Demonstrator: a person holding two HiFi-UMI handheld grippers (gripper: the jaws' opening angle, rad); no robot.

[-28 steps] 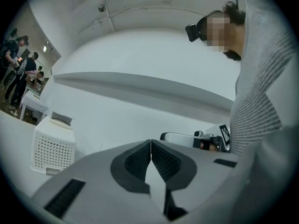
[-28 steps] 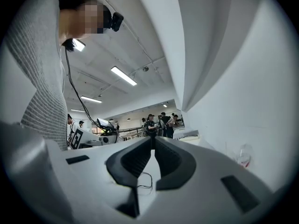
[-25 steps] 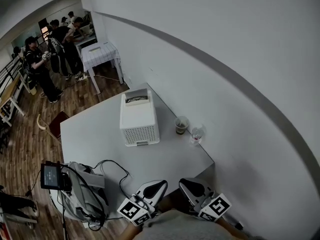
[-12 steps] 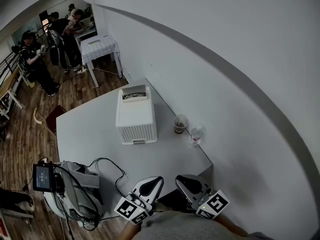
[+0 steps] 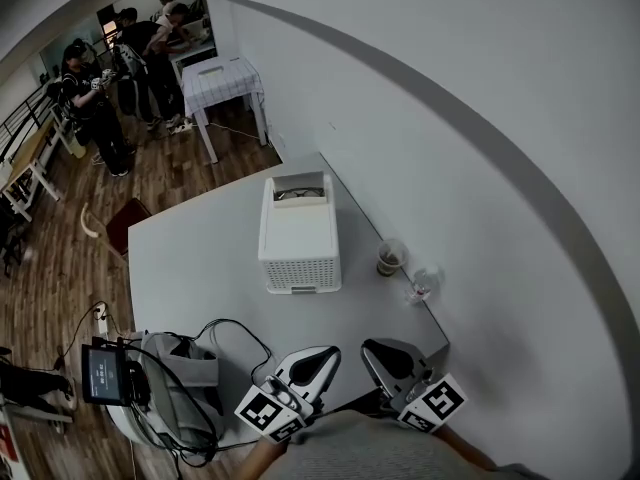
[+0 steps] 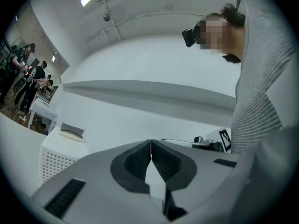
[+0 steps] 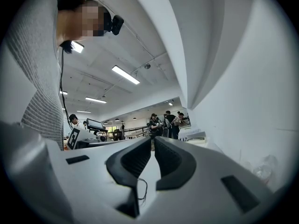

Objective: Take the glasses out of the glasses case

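Observation:
I can make out no glasses case and no glasses in any view. My left gripper (image 5: 328, 353) and right gripper (image 5: 372, 348) hang side by side at the near edge of the grey table (image 5: 200, 263), close to my body. The left gripper view shows its jaws (image 6: 151, 142) shut tip to tip with nothing between them. The right gripper (image 7: 153, 139) also has its pads together and holds nothing. A white perforated box (image 5: 298, 236) stands mid-table, beyond both grippers. Its far top has a grey recess (image 5: 300, 192) holding something thin and dark that I cannot identify.
A brown cup (image 5: 390, 258) and a clear bottle (image 5: 422, 286) stand by the wall at the table's right. A grey bag (image 5: 175, 388) with cables and a small screen (image 5: 100, 373) sits at the near left. Several people (image 5: 95, 98) stand by a far white table (image 5: 225, 78).
The head view has shifted, so the table and box sit a little further right and lower in the frame. Both grippers stay shut near my body.

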